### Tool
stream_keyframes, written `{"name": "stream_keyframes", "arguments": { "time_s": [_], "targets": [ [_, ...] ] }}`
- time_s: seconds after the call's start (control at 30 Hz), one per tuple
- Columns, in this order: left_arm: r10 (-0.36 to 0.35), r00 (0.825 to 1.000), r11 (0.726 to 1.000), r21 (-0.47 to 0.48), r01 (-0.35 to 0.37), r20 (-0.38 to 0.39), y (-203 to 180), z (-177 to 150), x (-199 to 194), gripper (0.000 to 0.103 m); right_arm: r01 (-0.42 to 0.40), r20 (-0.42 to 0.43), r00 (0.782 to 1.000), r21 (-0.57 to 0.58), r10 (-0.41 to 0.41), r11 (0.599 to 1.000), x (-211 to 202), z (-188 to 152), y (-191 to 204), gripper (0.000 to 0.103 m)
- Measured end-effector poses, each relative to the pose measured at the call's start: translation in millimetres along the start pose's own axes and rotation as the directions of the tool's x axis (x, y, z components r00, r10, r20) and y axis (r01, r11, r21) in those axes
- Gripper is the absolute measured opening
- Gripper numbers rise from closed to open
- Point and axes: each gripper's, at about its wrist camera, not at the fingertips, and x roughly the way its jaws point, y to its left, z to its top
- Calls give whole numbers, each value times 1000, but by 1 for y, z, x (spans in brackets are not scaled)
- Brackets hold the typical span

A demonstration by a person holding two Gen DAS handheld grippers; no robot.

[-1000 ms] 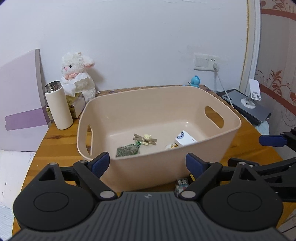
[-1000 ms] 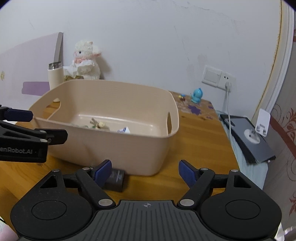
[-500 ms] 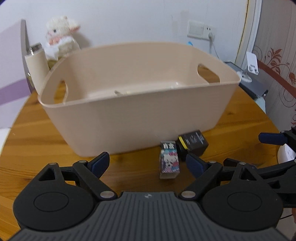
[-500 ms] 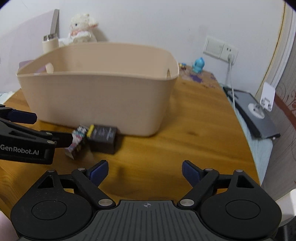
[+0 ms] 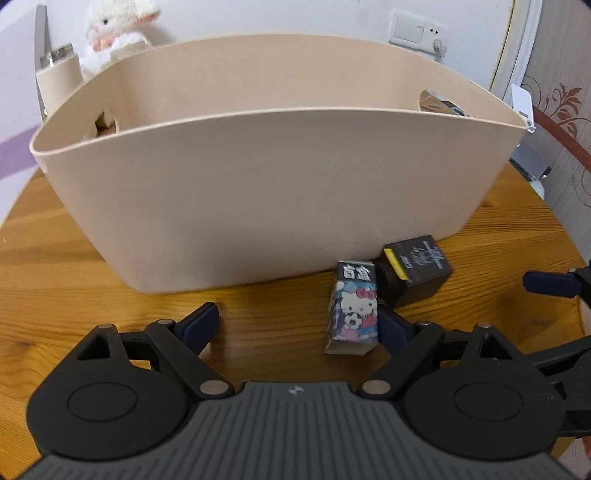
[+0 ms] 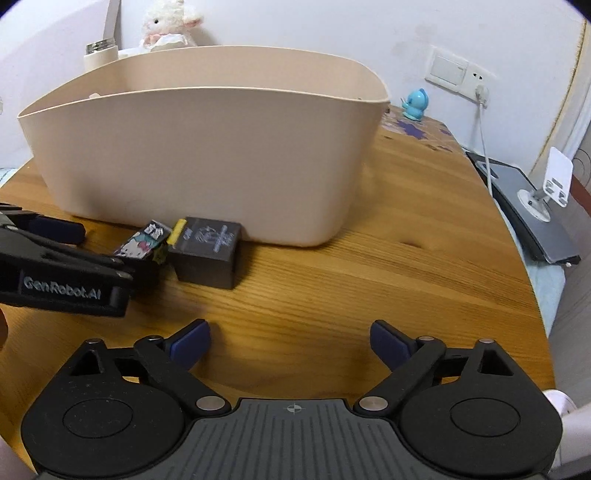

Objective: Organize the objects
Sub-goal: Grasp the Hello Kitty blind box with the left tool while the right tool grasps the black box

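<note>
A beige plastic basket (image 5: pixel 266 192) stands on the round wooden table (image 5: pixel 74 295); it also shows in the right wrist view (image 6: pixel 207 155). In front of it lie a small cartoon-cat box (image 5: pixel 354 312) and a black box (image 5: pixel 415 271) with a yellow end, touching each other; both show in the right wrist view, the cartoon box (image 6: pixel 144 245) and the black box (image 6: pixel 207 251). My left gripper (image 5: pixel 299 325) is open, low over the table, with the cartoon box just inside its right finger. My right gripper (image 6: pixel 291 341) is open and empty, further right.
A white plush lamb (image 5: pixel 114 33) and a white flask (image 5: pixel 57 74) stand behind the basket. A blue figurine (image 6: pixel 415 103), a wall socket with cable (image 6: pixel 476 81), and a grey device with a white stand (image 6: pixel 535 206) are at the right. The table edge curves near right.
Both grippers dropped from above the basket rim to table height and moved closer. The left gripper now has the cartoon box between its fingers. Both stay open.
</note>
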Motion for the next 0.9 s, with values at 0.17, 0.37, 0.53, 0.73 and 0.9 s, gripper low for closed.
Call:
{"name": "stream_keyframes", "arguments": {
  "time_s": [0.17,0.37,0.53,0.73,0.9],
  "targets": [
    [31,999,1000,5,-31,15,4,1,4,90,-30,9,1000,9,30,1000,8,6,6,99],
    [76,997,997,-36,-75,34,16,-2,3,90,-53,25,998,12,52,999,16,12,12,100],
    [84,996,995,-56,-82,41,29,-5,-2,86,-71,44,997,9,71,997,22,15,18,100],
    [91,995,994,-61,-87,52,39,-2,-10,50,-86,78,993,31,84,996,25,19,24,81],
    [53,997,998,-43,-50,51,44,0,-11,25,-96,93,991,26,94,995,18,22,31,42]
  ]
}}
